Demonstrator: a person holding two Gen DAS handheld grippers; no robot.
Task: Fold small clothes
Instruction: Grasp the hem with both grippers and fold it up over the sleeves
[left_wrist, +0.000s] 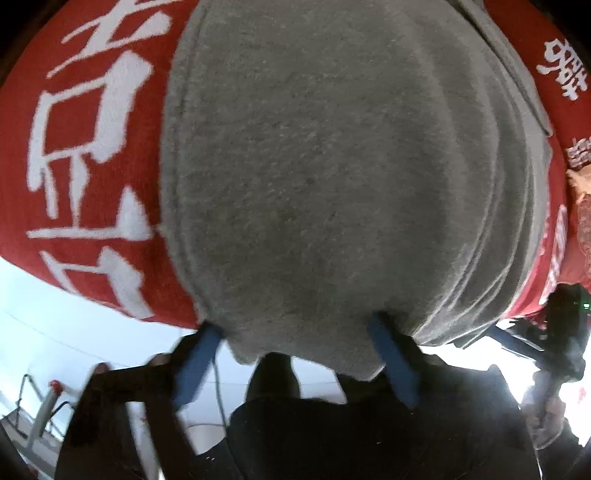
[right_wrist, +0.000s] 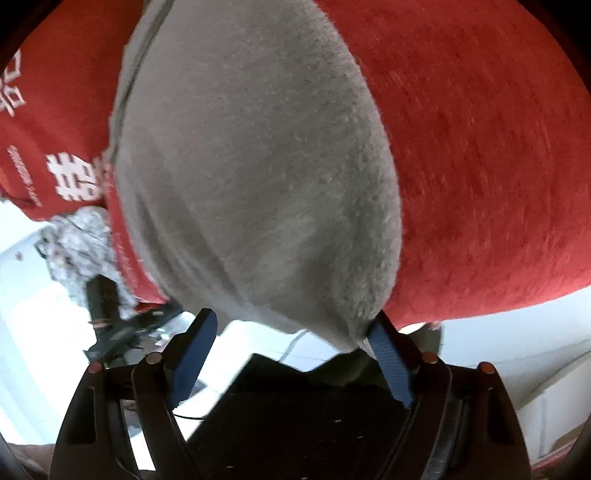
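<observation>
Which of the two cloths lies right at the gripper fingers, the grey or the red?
The grey garment: plain, fleecy, reaching both grippers' blue fingers. The red cloth with white characters lies beneath it.

The left gripper (left_wrist: 295, 328) has its blue-padded jaws spread wide apart, the tips touching the near edge of grey cloth. The right gripper (right_wrist: 291, 325) is likewise spread wide, one pad (right_wrist: 388, 354) against the cloth's corner, the other pad (right_wrist: 192, 354) free of it.
</observation>
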